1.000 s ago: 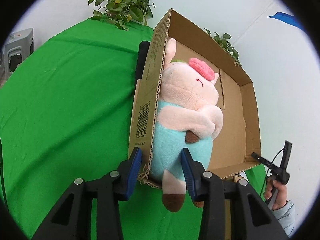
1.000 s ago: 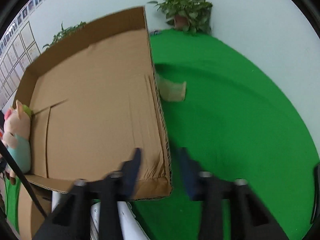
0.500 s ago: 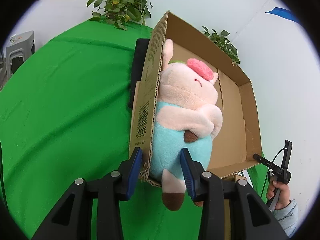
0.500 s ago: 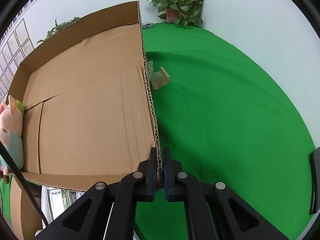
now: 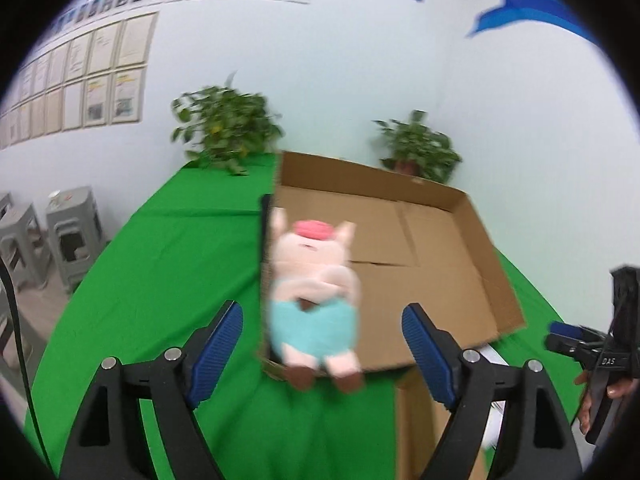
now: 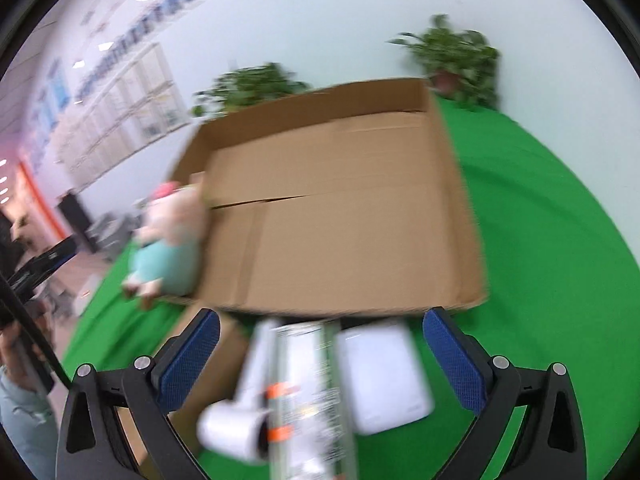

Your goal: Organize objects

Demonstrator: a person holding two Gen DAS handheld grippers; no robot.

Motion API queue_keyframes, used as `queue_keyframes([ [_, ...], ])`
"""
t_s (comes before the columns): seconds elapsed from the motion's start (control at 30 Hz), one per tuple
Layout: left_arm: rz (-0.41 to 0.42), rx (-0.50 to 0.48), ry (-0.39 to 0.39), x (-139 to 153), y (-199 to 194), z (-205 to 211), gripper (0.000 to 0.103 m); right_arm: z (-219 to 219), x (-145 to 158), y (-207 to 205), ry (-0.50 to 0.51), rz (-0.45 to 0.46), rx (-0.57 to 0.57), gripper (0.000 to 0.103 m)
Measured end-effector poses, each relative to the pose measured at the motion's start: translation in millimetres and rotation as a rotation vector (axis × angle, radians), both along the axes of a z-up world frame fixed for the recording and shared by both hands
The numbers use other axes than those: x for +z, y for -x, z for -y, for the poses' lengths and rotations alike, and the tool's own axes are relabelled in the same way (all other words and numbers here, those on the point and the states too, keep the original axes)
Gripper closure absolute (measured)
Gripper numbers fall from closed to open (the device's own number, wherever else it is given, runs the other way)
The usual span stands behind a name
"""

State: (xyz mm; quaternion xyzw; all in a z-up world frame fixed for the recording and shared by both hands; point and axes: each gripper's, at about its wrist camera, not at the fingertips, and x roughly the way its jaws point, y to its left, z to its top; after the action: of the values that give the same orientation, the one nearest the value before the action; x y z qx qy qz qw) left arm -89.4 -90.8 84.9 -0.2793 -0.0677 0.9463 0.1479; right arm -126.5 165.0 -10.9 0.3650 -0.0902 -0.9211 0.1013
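Observation:
A shallow cardboard box (image 5: 420, 248) lies on the green table (image 5: 152, 280). A plush pig (image 5: 314, 304) in teal clothes hangs over the box's near left corner; it also shows in the right wrist view (image 6: 170, 240). My left gripper (image 5: 322, 352) is open and empty just short of the pig. My right gripper (image 6: 322, 360) is open and empty in front of the box (image 6: 340, 216), above a white roller (image 6: 240, 416), a clear tube (image 6: 312, 400) and a white flat box (image 6: 382, 376).
Two potted plants (image 5: 224, 132) (image 5: 416, 148) stand at the table's far edge. Grey stools (image 5: 72, 232) stand left of the table. A brown carton (image 5: 416, 420) sits under the box's near edge. The other gripper (image 5: 600, 352) shows at the right.
Both grippers have opened and pulled back: the left let go of the pig and box wall, the right let go of the box's edge. The box now lies flatter.

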Motion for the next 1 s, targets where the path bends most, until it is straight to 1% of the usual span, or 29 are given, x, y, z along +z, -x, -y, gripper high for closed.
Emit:
queue_keyframes([
  [0.03, 0.010, -0.026, 0.001, 0, -6, -7, 0.021, 11, 2, -9, 0.022, 0.001, 0.039, 0.000],
  [0.1, 0.054, -0.089, -0.004, -7, -15, -18, 0.021, 32, 1, -30, 0.107, 0.015, 0.141, 0.000],
  [0.13, 0.084, -0.118, -0.016, -14, -19, -21, 0.021, 45, -1, -43, 0.175, 0.032, 0.212, 0.000],
  [0.2, 0.162, -0.185, -0.063, -31, -24, -28, 0.021, 59, -8, -61, 0.276, 0.063, 0.293, 0.000],
  [0.27, 0.247, -0.240, -0.106, -53, -28, -35, 0.021, 77, -24, -79, 0.381, 0.125, 0.357, 0.000],
  [0.3, 0.278, -0.262, -0.121, -64, -30, -38, 0.021, 87, -35, -86, 0.417, 0.166, 0.373, 0.000],
  [0.33, 0.319, -0.285, -0.135, -77, -32, -43, 0.021, 96, -44, -93, 0.430, 0.197, 0.382, 0.000],
  [0.43, 0.400, -0.337, -0.175, -105, -35, -53, 0.022, 117, -69, -107, 0.422, 0.263, 0.367, 0.000],
  [0.5, 0.434, -0.368, -0.213, -118, -40, -60, 0.023, 122, -79, -109, 0.423, 0.291, 0.364, 0.000],
  [0.53, 0.447, -0.377, -0.234, -123, -40, -62, 0.025, 126, -80, -110, 0.415, 0.299, 0.366, 0.000],
  [0.57, 0.455, -0.385, -0.249, -127, -41, -63, 0.034, 131, -81, -112, 0.397, 0.303, 0.369, 0.000],
  [0.6, 0.464, -0.396, -0.264, -131, -42, -63, 0.039, 136, -80, -109, 0.381, 0.305, 0.372, 0.000],
  [0.63, 0.469, -0.412, -0.287, -132, -43, -64, 0.046, 142, -81, -108, 0.364, 0.310, 0.380, 0.000],
  [0.67, 0.468, -0.430, -0.308, -133, -45, -65, 0.056, 147, -82, -108, 0.356, 0.314, 0.386, 0.000],
  [0.73, 0.453, -0.453, -0.318, -129, -50, -69, 0.066, 157, -82, -109, 0.346, 0.314, 0.403, 0.000],
  [0.77, 0.449, -0.458, -0.308, -128, -54, -71, 0.067, 164, -82, -105, 0.337, 0.312, 0.410, 0.000],
  [0.83, 0.451, -0.470, -0.312, -129, -60, -78, 0.071, 172, -81, -103, 0.322, 0.308, 0.426, 0.000],
  [0.9, 0.432, -0.463, -0.299, -125, -68, -80, 0.072, 176, -81, -99, 0.267, 0.304, 0.414, 0.000],
  [0.93, 0.423, -0.467, -0.298, -123, -73, -82, 0.078, 170, -85, -98, 0.256, 0.306, 0.418, 0.000],
  [0.97, 0.417, -0.482, -0.313, -120, -78, -83, 0.084, 172, -86, -98, 0.261, 0.314, 0.428, 0.000],
  [1.0, 0.414, -0.488, -0.323, -117, -84, -85, 0.082, 174, -87, -100, 0.282, 0.330, 0.445, 0.001],
])
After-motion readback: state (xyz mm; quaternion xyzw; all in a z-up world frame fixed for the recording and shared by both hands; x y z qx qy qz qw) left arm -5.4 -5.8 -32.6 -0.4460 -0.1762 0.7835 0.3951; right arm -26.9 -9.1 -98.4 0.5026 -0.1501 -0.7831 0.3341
